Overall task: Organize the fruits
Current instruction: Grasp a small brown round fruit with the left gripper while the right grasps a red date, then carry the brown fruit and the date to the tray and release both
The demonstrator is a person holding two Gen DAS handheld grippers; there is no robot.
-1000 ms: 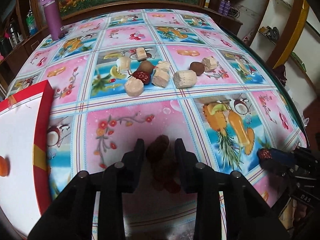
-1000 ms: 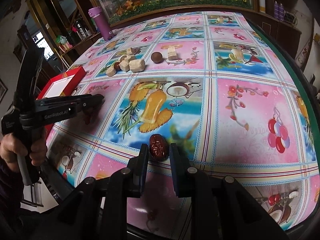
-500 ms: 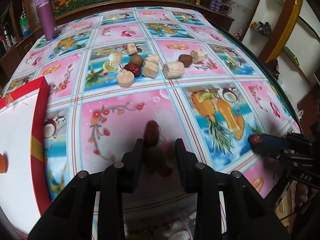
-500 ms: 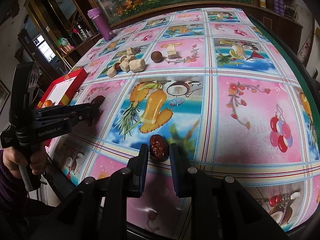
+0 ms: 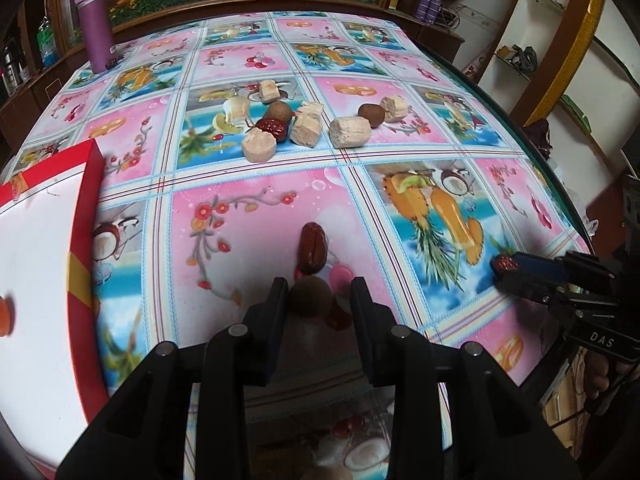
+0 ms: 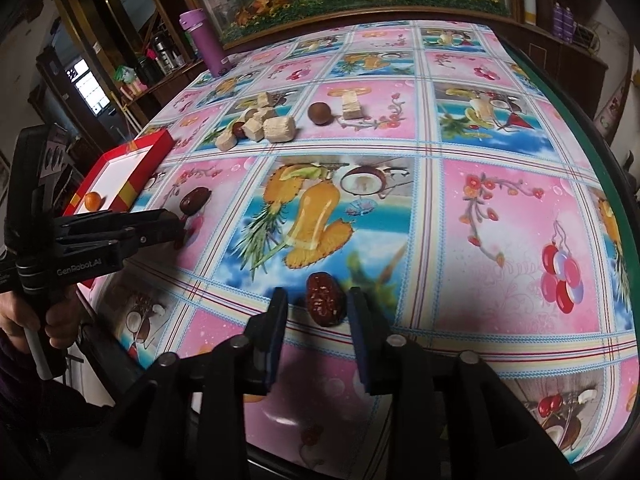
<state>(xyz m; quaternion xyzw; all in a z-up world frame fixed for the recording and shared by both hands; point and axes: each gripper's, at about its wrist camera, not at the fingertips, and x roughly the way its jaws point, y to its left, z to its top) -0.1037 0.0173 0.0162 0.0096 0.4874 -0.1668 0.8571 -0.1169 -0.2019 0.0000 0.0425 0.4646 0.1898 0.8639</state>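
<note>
Two jaws of right tool (image 6: 318, 312) newly apart around date (image 6: 322, 299).

Three red dates (image 5: 312, 249), three brown balls (image 5: 310, 296), six beige chunks (image 5: 349, 131).

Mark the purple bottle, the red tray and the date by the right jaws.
purple bottle (image 5: 95, 36), left wrist view, mid body.
red tray (image 6: 154, 157), right wrist view, outer side wall.
date (image 6: 322, 299), right wrist view, wrinkled top.

From my left wrist view, the red box (image 5: 86, 216) and its orange fruit (image 5: 5, 316) are cut off by the left edge.
</note>
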